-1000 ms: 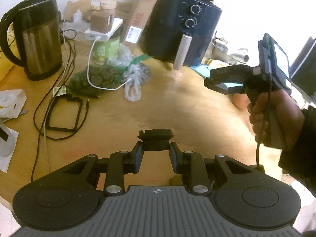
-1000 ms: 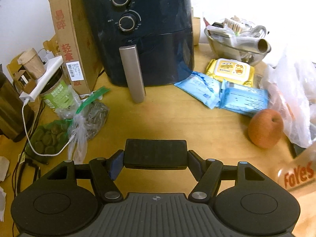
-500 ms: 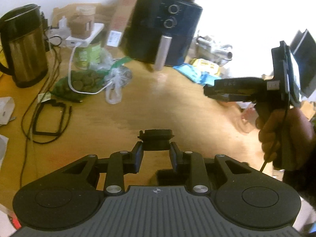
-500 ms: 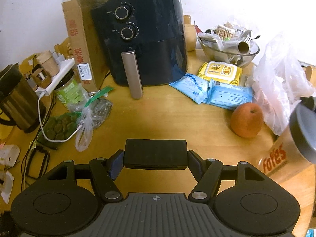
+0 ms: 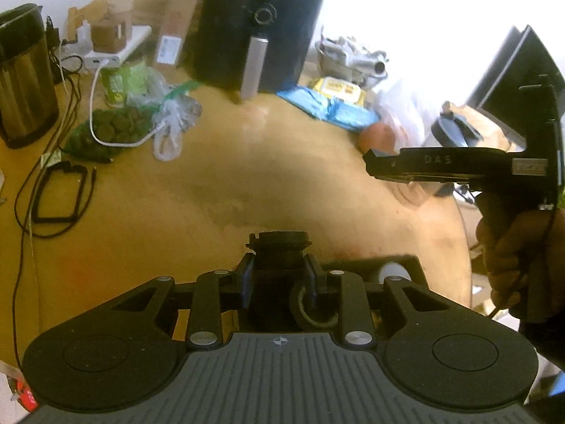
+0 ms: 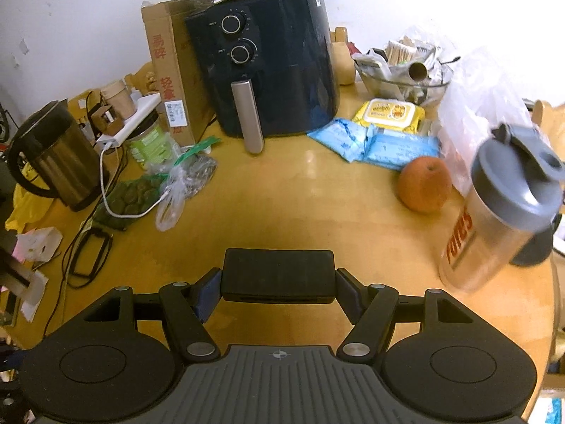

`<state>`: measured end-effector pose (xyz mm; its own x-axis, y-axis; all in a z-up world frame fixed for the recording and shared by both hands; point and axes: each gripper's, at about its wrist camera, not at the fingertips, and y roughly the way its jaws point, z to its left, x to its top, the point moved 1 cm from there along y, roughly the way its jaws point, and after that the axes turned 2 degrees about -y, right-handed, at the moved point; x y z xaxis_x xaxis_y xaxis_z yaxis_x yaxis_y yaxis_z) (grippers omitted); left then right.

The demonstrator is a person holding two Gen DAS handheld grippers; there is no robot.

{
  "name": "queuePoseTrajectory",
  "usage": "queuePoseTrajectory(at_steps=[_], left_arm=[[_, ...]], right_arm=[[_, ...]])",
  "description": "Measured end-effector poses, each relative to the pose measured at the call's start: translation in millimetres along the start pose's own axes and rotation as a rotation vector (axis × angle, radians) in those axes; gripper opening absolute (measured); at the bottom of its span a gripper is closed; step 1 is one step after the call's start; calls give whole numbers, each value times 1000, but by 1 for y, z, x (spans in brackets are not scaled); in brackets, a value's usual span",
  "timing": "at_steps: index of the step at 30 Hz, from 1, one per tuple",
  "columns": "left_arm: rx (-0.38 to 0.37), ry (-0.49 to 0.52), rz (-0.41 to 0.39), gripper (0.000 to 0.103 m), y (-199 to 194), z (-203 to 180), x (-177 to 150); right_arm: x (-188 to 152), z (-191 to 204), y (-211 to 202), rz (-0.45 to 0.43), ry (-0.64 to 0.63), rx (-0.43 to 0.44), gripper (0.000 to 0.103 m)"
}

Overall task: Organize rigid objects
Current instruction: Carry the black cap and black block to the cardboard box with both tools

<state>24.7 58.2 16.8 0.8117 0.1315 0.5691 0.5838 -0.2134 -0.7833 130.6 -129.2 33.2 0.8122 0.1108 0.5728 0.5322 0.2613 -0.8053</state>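
Note:
My left gripper [image 5: 279, 275] is shut on a small black round cap-like part [image 5: 279, 242] and holds it above the near edge of the wooden table [image 5: 247, 183]. My right gripper [image 6: 278, 289] is shut on a flat black rectangular block [image 6: 278, 275] and holds it above the table [image 6: 300, 219]. The right gripper also shows from the side in the left wrist view [image 5: 423, 166], held by a hand at the right. Below the left gripper lies a black tray [image 5: 399, 265] with a tape roll [image 5: 314, 311] in it.
A dark air fryer [image 6: 268, 63] and cardboard box [image 6: 169, 70] stand at the back. A kettle [image 6: 56, 155], cables and snack bags [image 6: 141, 194] lie at the left. Wipe packs [image 6: 374, 141], an orange fruit [image 6: 423, 183] and a shaker bottle [image 6: 501, 212] lie at the right.
Both grippers have drawn back toward the near table edge with their objects still held. The shaker bottle and the black tray have come into view.

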Motion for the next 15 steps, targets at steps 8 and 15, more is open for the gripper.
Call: queuePoseTrajectory(at_steps=[8,15], left_arm=[[-27,32,48,29,1,-18,-17],[-60,64,79,29,2,-34,-26]], right_arm=[[-27,-8,-21,13,33,18,71],[-36,-13,-38,1,54,36,71]])
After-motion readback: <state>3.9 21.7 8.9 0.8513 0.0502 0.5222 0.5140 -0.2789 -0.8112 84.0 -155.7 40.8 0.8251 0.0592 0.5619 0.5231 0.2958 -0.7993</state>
